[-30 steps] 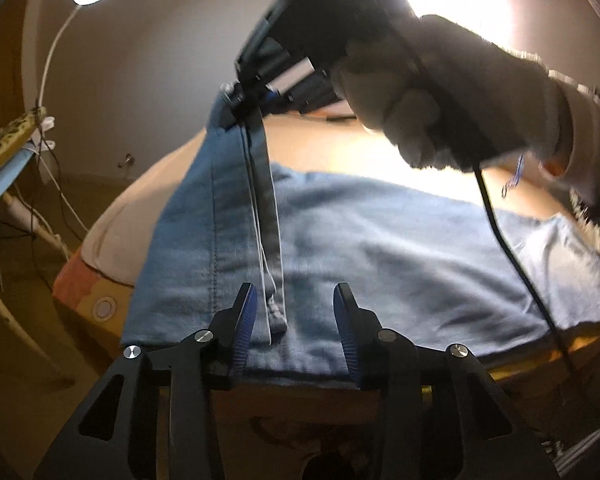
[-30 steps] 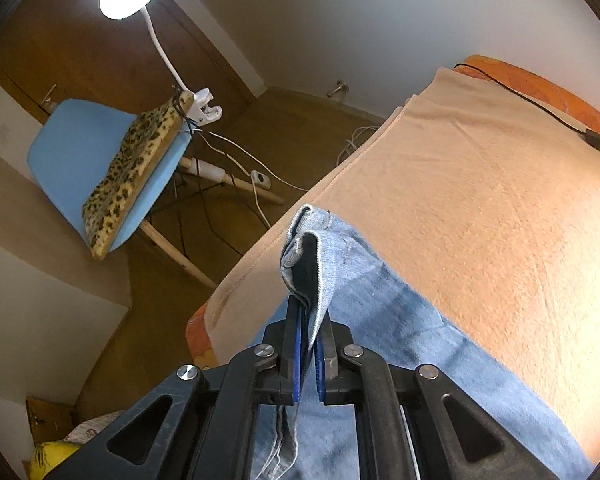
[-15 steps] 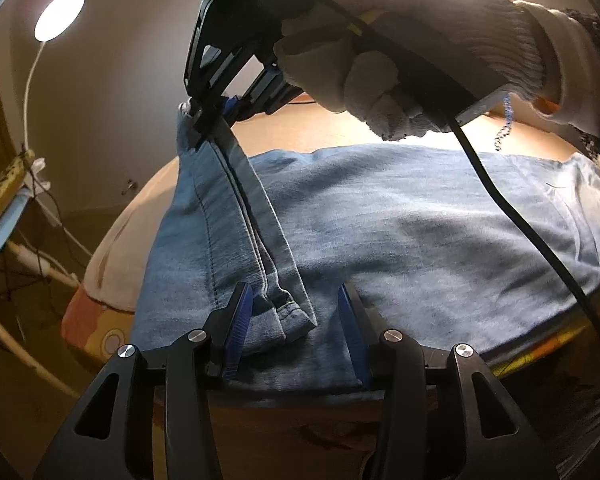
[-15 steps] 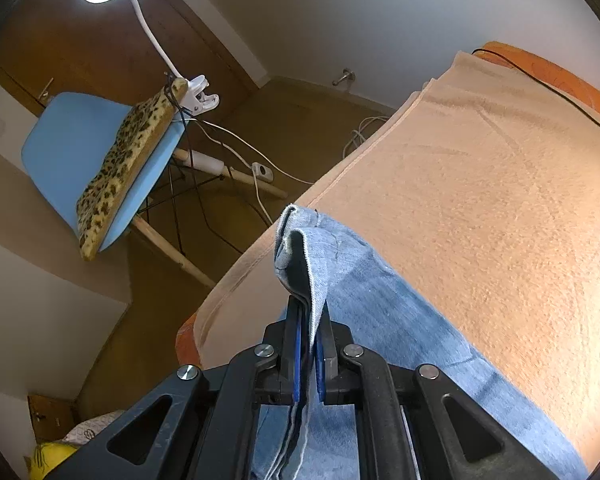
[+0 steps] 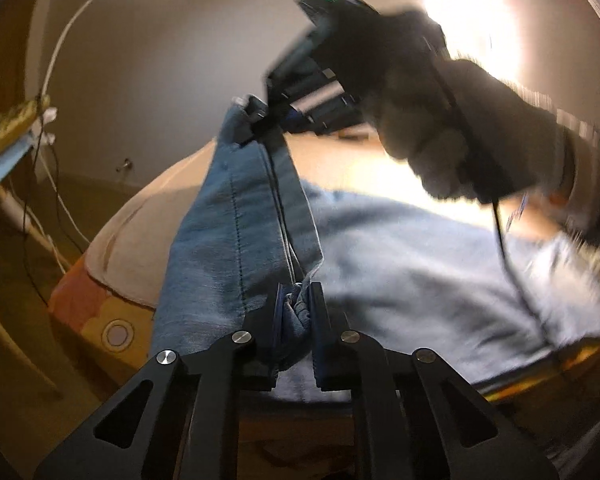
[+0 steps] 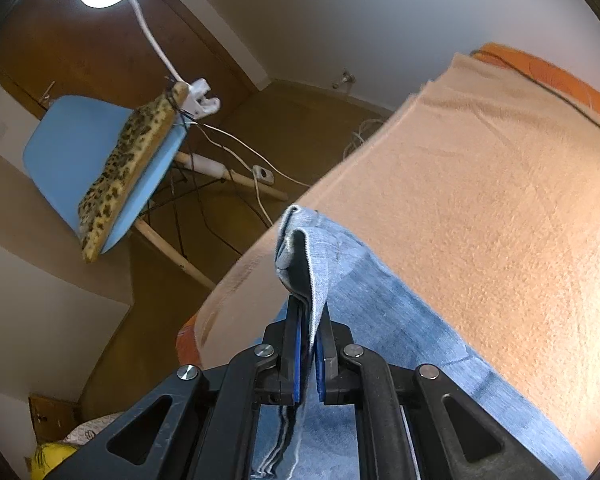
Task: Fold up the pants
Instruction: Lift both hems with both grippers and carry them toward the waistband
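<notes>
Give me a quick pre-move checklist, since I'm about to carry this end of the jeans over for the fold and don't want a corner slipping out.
1. Left gripper shut on the jeans: ok, bunched denim sits between its fingers.
2. Right gripper shut on its corner: ok, the hem stands up out of the closed fingers.
3. Edge between the two grips lifted off the blanket: ok, it runs raised and fairly straight.
4. Rest of the jeans lying flat: cannot tell, the left wrist view is motion-blurred.
5. Landing area on the blanket free: ok, as far as the right wrist view shows.
6. Right gripper's cable clear of the fold: not ok, it hangs across the denim.
</notes>
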Motion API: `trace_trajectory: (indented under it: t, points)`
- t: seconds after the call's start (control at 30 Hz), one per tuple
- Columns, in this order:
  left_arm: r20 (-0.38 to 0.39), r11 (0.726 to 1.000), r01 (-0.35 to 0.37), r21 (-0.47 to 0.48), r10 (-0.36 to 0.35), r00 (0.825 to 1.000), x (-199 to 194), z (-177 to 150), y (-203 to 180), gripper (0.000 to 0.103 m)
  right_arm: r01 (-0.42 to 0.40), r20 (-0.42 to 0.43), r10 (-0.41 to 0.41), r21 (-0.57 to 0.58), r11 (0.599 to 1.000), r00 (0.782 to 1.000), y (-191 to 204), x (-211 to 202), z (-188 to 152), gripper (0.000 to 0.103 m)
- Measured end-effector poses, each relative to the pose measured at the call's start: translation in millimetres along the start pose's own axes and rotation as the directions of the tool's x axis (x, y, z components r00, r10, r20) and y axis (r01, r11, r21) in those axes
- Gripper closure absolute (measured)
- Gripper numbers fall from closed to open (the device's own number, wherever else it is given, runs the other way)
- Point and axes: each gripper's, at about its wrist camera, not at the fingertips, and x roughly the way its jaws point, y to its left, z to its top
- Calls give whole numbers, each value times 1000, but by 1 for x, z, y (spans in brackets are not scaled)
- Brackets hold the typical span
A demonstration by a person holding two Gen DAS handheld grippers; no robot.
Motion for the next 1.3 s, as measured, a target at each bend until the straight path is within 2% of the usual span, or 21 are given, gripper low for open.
trace_trajectory:
  t: [0.1, 0.3, 0.4, 0.67, 0.97, 1.3]
  points:
    - [40, 999, 34, -41, -32, 999, -20, 8, -2, 92, 2, 25, -2, -16, 1000, 1000, 6, -15, 0, 100]
    - [84, 993, 102, -57, -97, 992, -48, 25, -23, 93, -2, 74, 4, -27, 1000, 997, 14, -56, -6, 100]
    - [89, 994, 106, -11, -105, 990, -56, 30, -43, 93, 4, 95, -2, -26, 1000, 995, 12, -80, -12, 100]
    - [81, 976, 212, 49, -216, 973, -65, 44, -95, 93, 39, 143, -37, -8, 999, 989, -4, -150, -39, 100]
    - [24, 935, 329, 132, -335, 942, -59, 43, -171, 93, 69, 213, -79, 54, 996, 974, -40, -219, -84, 100]
    - [-79, 866, 459, 198, -453, 888, -37, 26, -253, 93, 114, 244, -155, 175, 978, 957, -108, -282, -152, 100]
